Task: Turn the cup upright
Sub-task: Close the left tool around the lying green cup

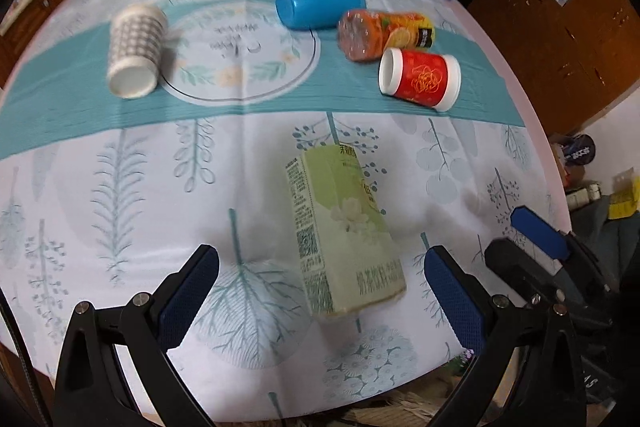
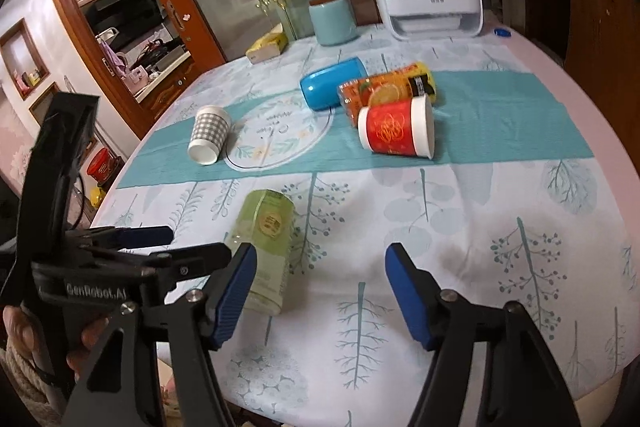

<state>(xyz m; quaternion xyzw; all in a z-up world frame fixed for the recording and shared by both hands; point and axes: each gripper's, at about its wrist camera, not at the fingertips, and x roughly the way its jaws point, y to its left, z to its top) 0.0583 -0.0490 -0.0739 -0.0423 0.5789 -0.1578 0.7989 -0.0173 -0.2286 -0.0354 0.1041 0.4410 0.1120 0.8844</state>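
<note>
Three cups lie on their sides on the teal band of the tablecloth: a grey-checked white cup [image 1: 136,55] [image 2: 210,139] at the left, a blue cup [image 1: 320,5] [image 2: 332,83] in the middle, and a red cup with white rims [image 1: 420,79] [image 2: 396,131] at the right. My left gripper [image 1: 320,267] is open and empty, its fingers either side of a green carton near the table's front. It shows at the left of the right wrist view [image 2: 160,243]. My right gripper [image 2: 320,275] is open and empty above the front of the table.
A green drink carton [image 1: 344,227] [image 2: 264,243] lies flat at the front. An orange drink bottle [image 1: 384,33] [image 2: 388,87] lies between the blue and red cups. A teal jar [image 2: 332,19], a yellow box [image 2: 266,47] and a white appliance [image 2: 432,3] stand at the back edge.
</note>
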